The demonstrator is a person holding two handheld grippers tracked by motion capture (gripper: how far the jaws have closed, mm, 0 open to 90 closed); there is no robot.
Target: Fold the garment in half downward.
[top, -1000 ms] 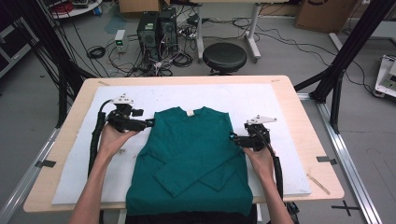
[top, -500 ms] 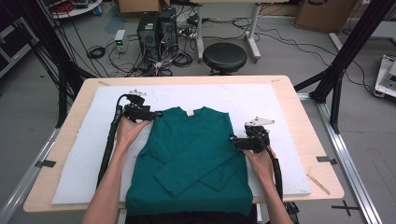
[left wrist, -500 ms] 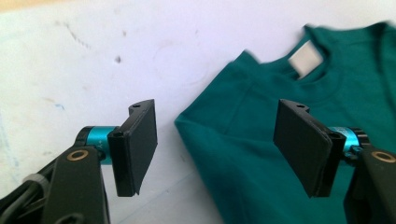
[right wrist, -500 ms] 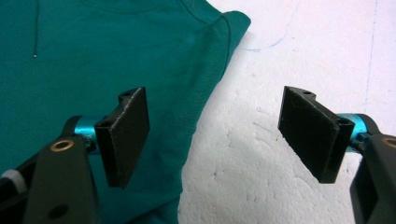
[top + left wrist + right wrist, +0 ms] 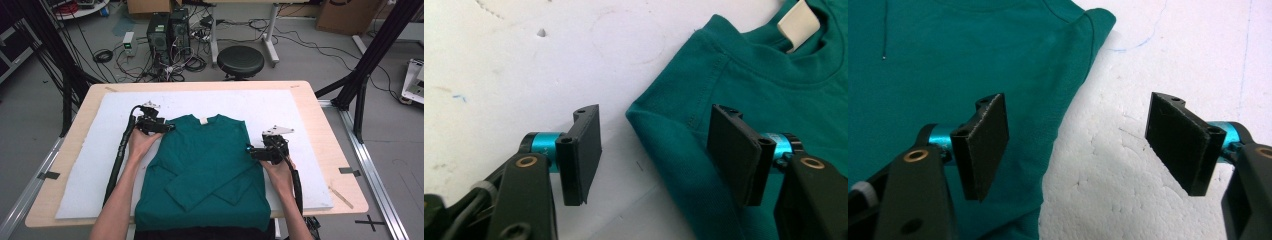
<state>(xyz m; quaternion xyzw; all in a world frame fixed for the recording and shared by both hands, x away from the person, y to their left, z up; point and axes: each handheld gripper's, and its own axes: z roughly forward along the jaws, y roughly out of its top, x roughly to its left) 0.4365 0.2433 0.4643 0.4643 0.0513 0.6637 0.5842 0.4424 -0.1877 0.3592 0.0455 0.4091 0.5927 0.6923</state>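
White foam mat (image 5: 90, 170) w/ green shirt (image 5: 205, 165), blank neck tag (image 5: 796, 22); L tongs (image 5: 651, 152) closing, R tongs (image 5: 1080, 150) spread, both empty.

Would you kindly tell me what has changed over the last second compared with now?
The left gripper moved up the table from the shirt's side to its shoulder; its fingers have just been closing and stand astride the shoulder edge without pressing it. The right gripper stayed open at the shirt's right edge, and the shirt lies as before.
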